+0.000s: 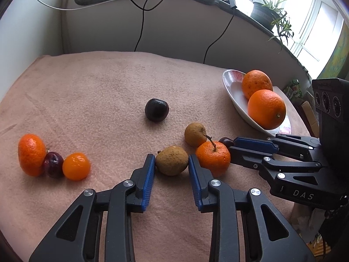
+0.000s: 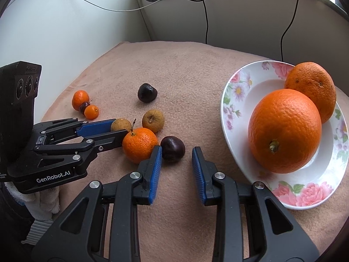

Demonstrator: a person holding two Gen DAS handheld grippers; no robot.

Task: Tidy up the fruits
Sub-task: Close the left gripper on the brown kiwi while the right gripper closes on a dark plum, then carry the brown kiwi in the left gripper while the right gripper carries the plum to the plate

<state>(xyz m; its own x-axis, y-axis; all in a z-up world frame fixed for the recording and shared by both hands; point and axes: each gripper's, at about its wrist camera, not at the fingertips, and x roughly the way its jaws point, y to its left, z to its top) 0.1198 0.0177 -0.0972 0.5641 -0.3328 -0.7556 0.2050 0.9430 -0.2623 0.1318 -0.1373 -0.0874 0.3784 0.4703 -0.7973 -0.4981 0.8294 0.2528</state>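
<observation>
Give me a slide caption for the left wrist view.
Left gripper brackets a brown fruit on the pink cloth, two oranges waiting in the plate.

Each wrist view looks steeply down along its own claw, close over the table [image 1: 91,91]. Both face the back wall and share the plate [image 2: 235,87] and scattered fruit, each catching the other claw.

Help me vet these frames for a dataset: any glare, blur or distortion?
Left wrist view: the window is blown out, the wall line bows from the fisheye, the corners vignette dark; the brown fruit is sharp. Right wrist view: soft even light, faint shadows, no glare; the plate looks stretched, the large orange crisp.
</observation>
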